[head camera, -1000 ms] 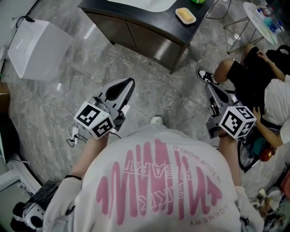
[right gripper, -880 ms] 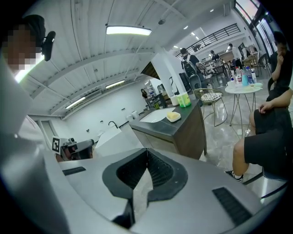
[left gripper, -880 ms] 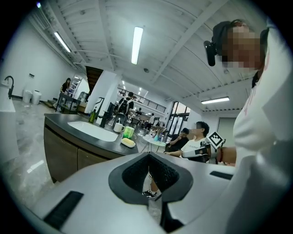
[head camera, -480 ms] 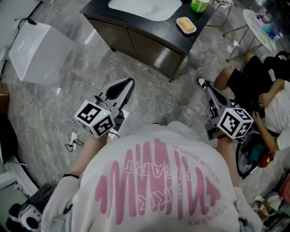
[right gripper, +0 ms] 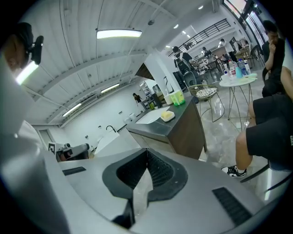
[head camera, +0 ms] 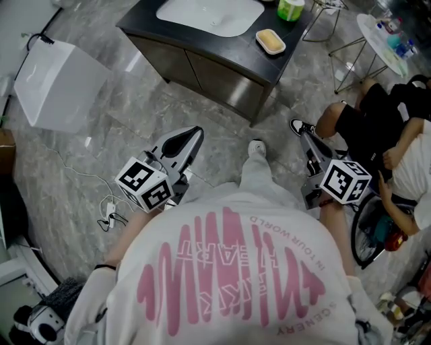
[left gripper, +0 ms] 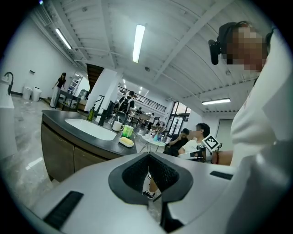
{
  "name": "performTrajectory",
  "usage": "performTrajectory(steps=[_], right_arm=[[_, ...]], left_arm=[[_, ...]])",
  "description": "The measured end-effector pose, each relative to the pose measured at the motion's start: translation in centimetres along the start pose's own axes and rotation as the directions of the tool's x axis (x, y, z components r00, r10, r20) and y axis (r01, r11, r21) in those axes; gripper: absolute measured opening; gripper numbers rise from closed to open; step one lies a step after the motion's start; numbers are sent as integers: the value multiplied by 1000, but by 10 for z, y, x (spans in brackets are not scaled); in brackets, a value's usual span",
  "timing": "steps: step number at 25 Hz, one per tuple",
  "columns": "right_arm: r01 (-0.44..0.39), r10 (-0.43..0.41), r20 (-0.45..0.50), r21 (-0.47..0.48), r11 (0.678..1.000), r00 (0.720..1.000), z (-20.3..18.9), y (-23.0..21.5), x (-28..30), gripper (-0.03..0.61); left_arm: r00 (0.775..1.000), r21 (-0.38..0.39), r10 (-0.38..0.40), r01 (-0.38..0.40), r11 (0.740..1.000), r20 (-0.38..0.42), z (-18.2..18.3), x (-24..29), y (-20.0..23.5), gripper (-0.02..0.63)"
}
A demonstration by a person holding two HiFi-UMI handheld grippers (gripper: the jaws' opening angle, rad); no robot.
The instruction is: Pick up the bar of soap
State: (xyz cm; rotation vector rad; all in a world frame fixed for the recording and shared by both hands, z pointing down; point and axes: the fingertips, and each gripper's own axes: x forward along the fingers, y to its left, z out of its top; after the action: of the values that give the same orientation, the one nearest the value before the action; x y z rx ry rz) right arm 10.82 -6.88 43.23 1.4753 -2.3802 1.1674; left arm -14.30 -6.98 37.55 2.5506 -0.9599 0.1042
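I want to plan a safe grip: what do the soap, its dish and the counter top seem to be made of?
Soap: pale yellow, matte, waxy-looking solid bar.
Dish: white, smooth, probably ceramic or plastic.
Counter top: dark, even, slightly glossy, perhaps stone or laminate.

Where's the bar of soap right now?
Head view, top centre-right: the bar of soap lies in a white dish on the dark counter, right of the sink and beside the green cup.
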Motion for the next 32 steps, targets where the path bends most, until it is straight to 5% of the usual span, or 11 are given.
performTrajectory(steps=[9, 32], right_arm=[[-84, 79, -54, -98, 992, 995, 49, 0, 48, 12], [-161, 146, -125, -121, 979, 981, 135, -54, 114, 12]], left_arm=[[992, -47, 119, -117, 992, 51, 20, 13, 32, 8], [968, -83, 242, -236, 968, 72, 57, 84, 68, 9]])
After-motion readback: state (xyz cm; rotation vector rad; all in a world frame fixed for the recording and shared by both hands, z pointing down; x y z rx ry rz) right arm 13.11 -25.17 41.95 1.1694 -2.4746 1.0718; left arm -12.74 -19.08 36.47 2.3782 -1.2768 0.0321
